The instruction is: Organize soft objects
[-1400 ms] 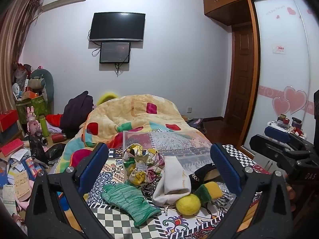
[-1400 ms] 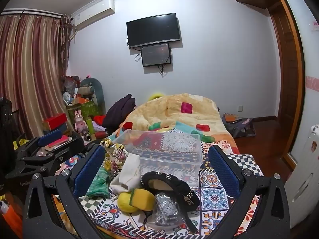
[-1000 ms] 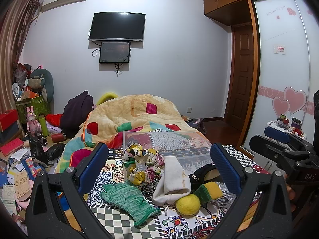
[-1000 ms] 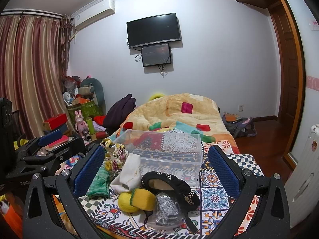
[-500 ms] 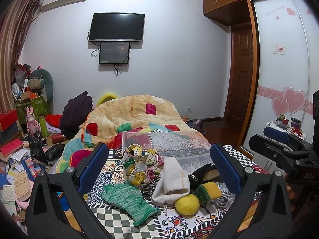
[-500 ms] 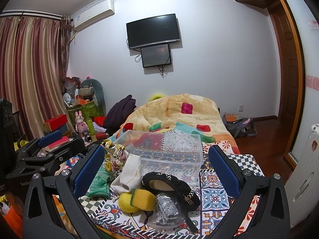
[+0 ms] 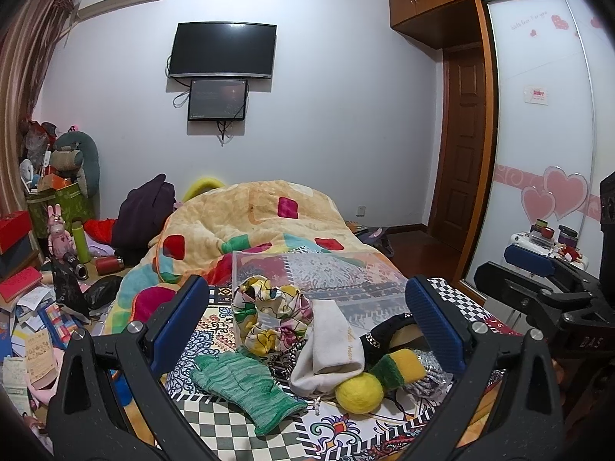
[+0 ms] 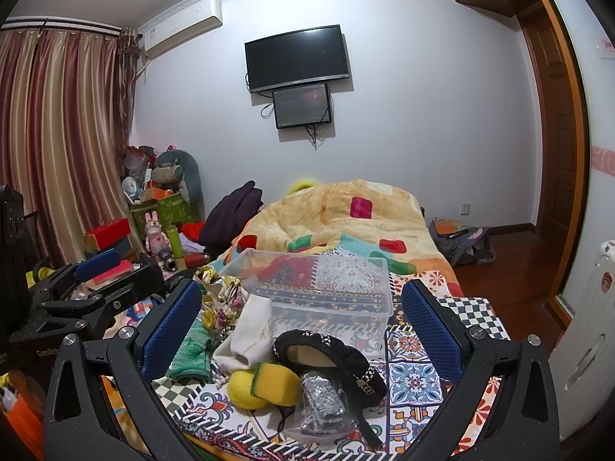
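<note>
A pile of soft things lies on a patterned cloth before a clear plastic box [image 7: 319,280] [image 8: 319,288]: a green knit glove [image 7: 246,386] [image 8: 190,357], a floral fabric bundle [image 7: 269,315] [image 8: 221,292], a white pouch [image 7: 330,349] [image 8: 246,336], a yellow ball with a yellow-green piece [image 7: 359,386] [image 8: 261,384], a black slipper [image 8: 330,357] [image 7: 388,336] and a silver sequin item [image 8: 321,403]. My left gripper [image 7: 305,322] is open and empty, held back from the pile. My right gripper [image 8: 301,326] is open and empty, also short of it.
The cloth covers a table [image 8: 415,380] at the foot of a bed with a yellow quilt [image 7: 250,223]. Clutter, boxes and toys fill the floor at the left [image 7: 46,253]. A wardrobe [image 7: 538,153] and door [image 7: 465,146] stand at the right.
</note>
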Available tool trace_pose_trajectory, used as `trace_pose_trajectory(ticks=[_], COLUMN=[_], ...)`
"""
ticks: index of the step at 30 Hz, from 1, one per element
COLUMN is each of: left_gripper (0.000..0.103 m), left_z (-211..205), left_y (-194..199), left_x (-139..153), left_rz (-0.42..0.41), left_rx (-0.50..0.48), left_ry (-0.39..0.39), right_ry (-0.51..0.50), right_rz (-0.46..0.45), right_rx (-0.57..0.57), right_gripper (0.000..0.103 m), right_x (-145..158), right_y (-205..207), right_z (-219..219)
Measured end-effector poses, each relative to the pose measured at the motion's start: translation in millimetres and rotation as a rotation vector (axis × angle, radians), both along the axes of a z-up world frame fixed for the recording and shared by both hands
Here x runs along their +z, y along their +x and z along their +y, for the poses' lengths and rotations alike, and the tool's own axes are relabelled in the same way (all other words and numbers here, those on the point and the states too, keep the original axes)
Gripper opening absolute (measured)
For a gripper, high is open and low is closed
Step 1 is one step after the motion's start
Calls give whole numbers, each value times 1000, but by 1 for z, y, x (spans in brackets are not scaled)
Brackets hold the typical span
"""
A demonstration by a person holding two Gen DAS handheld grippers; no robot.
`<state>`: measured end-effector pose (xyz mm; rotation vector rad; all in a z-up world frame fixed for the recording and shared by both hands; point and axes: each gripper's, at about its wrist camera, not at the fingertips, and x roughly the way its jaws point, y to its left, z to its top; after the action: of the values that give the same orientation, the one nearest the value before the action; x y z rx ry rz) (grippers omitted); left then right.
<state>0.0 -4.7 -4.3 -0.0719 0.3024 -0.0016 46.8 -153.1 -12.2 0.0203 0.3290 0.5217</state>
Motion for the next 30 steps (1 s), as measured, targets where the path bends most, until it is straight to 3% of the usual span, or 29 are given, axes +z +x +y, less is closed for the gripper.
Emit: trace_pose_trajectory(ticks=[9,12,18,23,28,30], left_gripper=[102,87,82,67,61,59], left_z=[8,15,30,46,64,69], left_y=[20,32,55,74,86,91], left_x=[-17,-24,-38,-51,-62,-67], left_rz=[67,111,166,215,256,277], left_rx=[2,12,32,60,87,82], left_ry=[-16,-29,-50,-67,-100,-123], right_ry=[-21,-51,-74,-90,-130,-178], right_rz=[67,104,153,233,280,276], right_rx=[3,-5,8,22,44,43], right_gripper=[103,101,83,68,66,60], right_x=[-16,-23,-40,-55,-62,-65], right_y=[18,22,37,49,55,59], right_z=[-2,-1,-4,-7,-4,-2])
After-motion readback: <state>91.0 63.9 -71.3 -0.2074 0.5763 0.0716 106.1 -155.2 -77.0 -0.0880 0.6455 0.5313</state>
